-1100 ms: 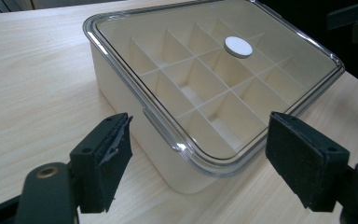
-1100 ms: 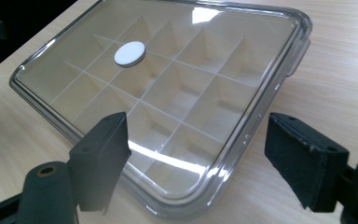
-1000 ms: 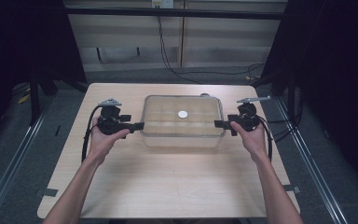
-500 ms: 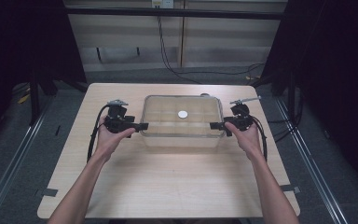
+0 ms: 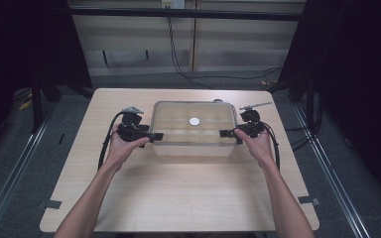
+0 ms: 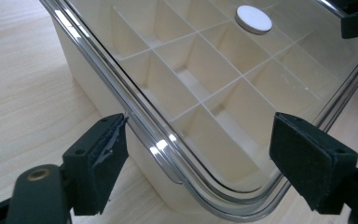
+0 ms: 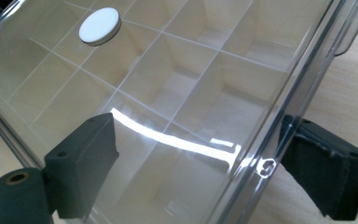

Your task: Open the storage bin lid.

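A clear box is sitting mid-desk, a white disc lying on its lid. The left tongs are gaping open astride its 9 o'clock edge; the right tongs are gaping open astride its 3 o'clock edge.

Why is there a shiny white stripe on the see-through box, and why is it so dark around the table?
Right gripper view: light glares off the clear lid in a bright streak. Left gripper view: smaller glints along the lid's rim. High view: the table is lit, its surroundings stay dark.
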Demonstrator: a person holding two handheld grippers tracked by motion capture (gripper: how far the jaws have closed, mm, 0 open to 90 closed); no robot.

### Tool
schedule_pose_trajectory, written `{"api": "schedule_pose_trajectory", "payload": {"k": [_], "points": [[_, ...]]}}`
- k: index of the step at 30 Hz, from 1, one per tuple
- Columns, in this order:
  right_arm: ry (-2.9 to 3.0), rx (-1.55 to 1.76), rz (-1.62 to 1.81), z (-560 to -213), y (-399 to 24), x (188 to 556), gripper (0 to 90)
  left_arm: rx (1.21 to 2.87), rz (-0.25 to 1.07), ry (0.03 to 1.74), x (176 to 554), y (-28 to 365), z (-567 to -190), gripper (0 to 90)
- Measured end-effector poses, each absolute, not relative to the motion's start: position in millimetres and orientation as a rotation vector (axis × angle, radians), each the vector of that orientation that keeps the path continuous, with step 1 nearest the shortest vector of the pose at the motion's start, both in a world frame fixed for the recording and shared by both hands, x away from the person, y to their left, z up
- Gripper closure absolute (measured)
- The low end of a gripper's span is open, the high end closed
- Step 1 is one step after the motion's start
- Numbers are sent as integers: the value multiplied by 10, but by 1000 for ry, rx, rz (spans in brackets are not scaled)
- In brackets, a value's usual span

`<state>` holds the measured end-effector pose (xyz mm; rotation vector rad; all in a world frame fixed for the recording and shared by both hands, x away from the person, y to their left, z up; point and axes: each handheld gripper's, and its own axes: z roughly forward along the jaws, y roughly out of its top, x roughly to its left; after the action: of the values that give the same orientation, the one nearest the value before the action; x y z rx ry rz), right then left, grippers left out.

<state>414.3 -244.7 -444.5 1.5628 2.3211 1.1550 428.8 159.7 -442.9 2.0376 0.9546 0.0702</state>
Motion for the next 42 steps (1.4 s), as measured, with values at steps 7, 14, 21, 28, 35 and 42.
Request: {"api": "schedule_pose_trajectory", "payload": {"k": [7, 14, 21, 28, 35, 42], "points": [[2314, 1572, 1161, -4470, -2410, 4177, 78, 2038, 42, 976, 4329, 1563, -4495, 161], [2312, 1589, 1163, -4484, -2412, 4226, 71, 2061, 6, 971, 4374, 1511, -4492, 158], [2304, 1572, 1152, -4475, -2400, 4215, 76, 2060, 39, 987, 4377, 1466, -4486, 141], [2270, 1570, 1151, -4476, -2384, 4196, 77, 2032, 34, 990, 4386, 1509, -4499, 183], [2230, 1563, 1175, -4488, -2379, 4166, 87, 1997, 42, 991, 4366, 1532, -4521, 206], [2219, 1567, 1179, -4490, -2376, 4152, 89, 1972, 40, 988, 4357, 1559, -4544, 226]]}}
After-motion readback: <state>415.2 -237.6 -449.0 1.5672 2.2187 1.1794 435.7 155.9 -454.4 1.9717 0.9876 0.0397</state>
